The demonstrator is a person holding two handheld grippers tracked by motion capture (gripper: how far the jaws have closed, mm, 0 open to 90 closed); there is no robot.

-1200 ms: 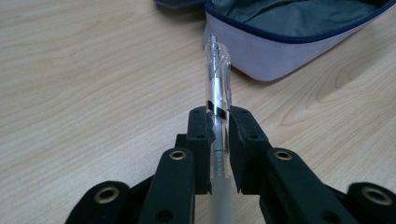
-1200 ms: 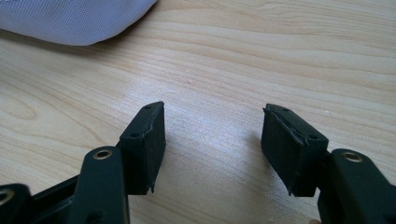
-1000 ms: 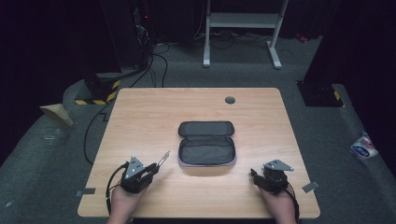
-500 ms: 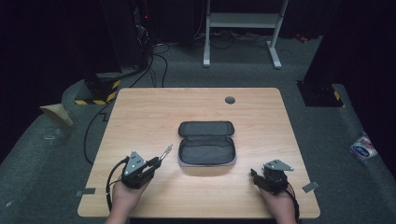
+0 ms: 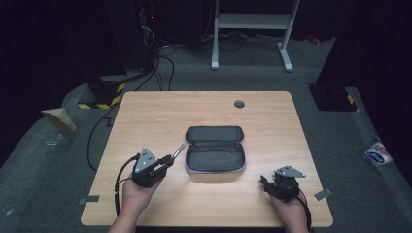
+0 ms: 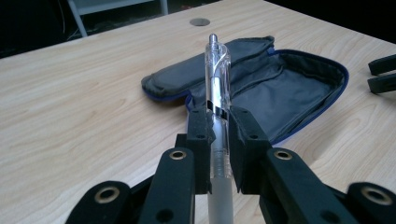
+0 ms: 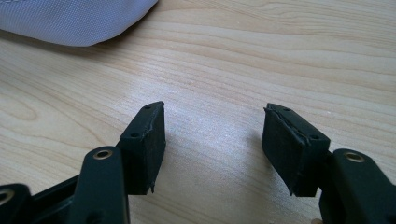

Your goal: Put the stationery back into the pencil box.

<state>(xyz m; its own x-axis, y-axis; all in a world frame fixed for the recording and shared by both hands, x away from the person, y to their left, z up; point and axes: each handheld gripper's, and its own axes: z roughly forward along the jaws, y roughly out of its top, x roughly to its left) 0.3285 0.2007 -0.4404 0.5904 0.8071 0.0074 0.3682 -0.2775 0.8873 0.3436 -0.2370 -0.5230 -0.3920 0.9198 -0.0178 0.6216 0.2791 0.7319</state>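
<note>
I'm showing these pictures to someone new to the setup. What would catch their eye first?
Probably the clear pen, clamped between the pads of the left gripper and pointing toward the open dark pencil case lying mid-table. Next, the right gripper near the table's front edge, its jaws apart over bare wood with nothing between them.

One pen (image 6: 217, 88), clear barrel, left side of the scene. One pencil case (image 5: 214, 149), dark, lying open in the middle of the table (image 5: 145, 111). One table, wood top. One round cable hole (image 5: 239, 104) in the far part of the top. Two grippers: left gripper (image 5: 167, 160) near left, right gripper (image 5: 265, 183) near right. Two hands: left hand (image 5: 136, 194), right hand (image 5: 291, 213). Two strips of tape on the floor, one near left (image 5: 89, 199), one near right (image 5: 322, 194). One white stand (image 5: 250, 22) far behind the table. One packet (image 5: 377, 153) on the floor, right.
</note>
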